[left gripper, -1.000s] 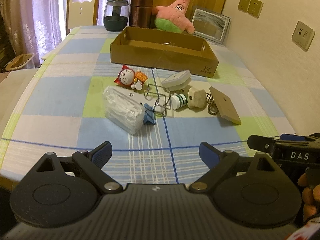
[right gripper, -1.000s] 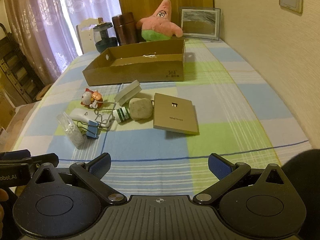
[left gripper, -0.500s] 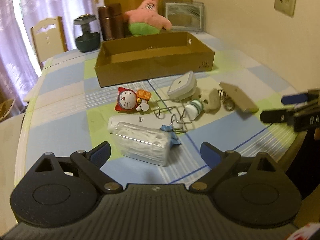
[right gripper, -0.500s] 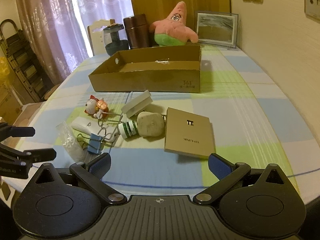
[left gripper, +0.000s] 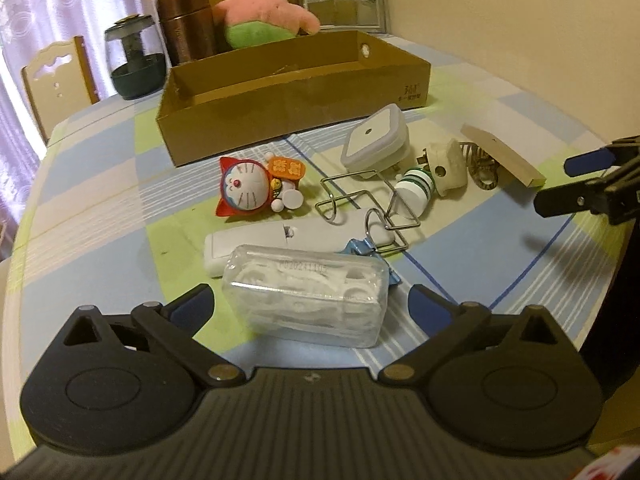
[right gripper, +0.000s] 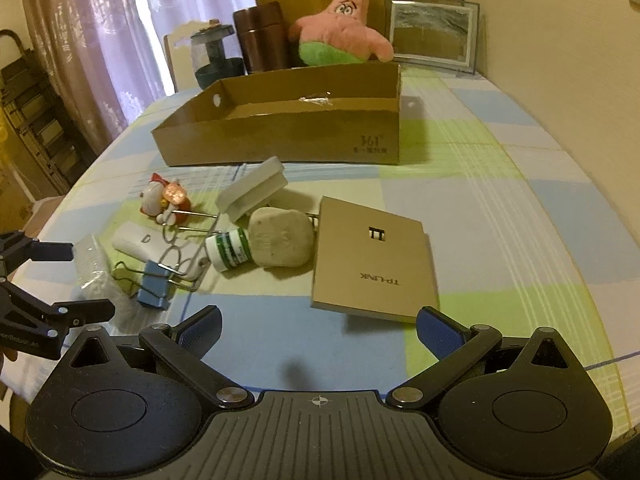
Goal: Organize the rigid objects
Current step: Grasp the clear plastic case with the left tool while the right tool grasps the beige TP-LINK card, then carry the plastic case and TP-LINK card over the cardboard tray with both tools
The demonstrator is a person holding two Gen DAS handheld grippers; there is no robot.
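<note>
The left gripper (left gripper: pixel 310 304) is opening, its fingers either side of the clear floss-pick box (left gripper: pixel 306 294), untouched, lying in front of the cardboard tray (left gripper: pixel 296 92). The right gripper (right gripper: pixel 318 328) gapes empty nearer than the tray.

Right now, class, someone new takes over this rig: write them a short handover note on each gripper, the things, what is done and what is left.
Left gripper: jaws opening, astride the clear plastic case, not yet pressing it.
Right gripper: open, empty, just short of the flat TP-LINK box.
Cardboard tray: looks empty apart from a scrap of clear tape.
Done: nothing packed.
Left: case, TP-LINK box, cat toy, blue binder clip, small bottle and the rest of the pile.
</note>
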